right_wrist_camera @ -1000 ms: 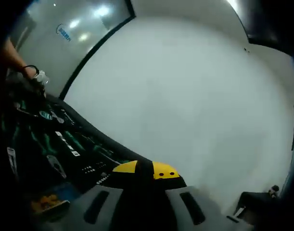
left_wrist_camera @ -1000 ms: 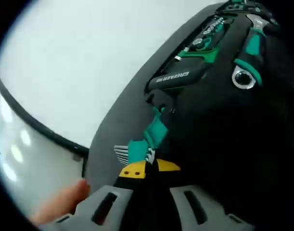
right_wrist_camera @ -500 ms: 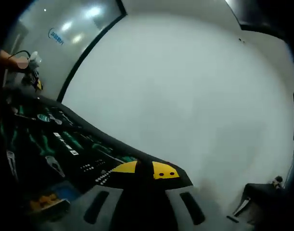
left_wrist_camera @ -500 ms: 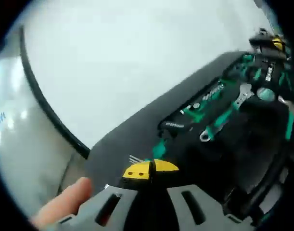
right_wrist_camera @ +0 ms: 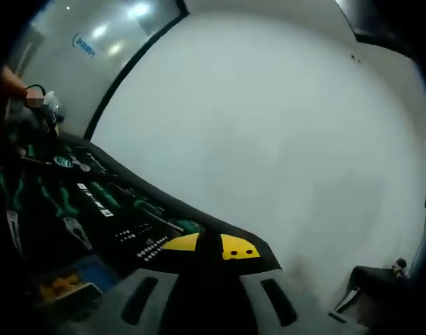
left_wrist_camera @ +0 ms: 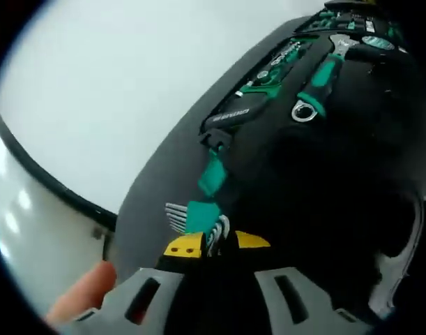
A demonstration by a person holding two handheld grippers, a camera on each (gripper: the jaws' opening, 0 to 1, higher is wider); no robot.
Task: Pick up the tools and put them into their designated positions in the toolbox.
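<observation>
L gripper [left_wrist_camera: 211, 244], yellow-tipped jaws clenched on green-holdered set of silver hex keys [left_wrist_camera: 196, 218], at near edge of black foam toolbox tray [left_wrist_camera: 324, 181] w/ green-handled wrench [left_wrist_camera: 319, 77] seated farther in. R gripper [right_wrist_camera: 211, 246] jaws closed, nothing in them, over tray corner [right_wrist_camera: 66, 209] on white surface [right_wrist_camera: 268, 139]. Fingertip [left_wrist_camera: 77, 300] by L gripper.
</observation>
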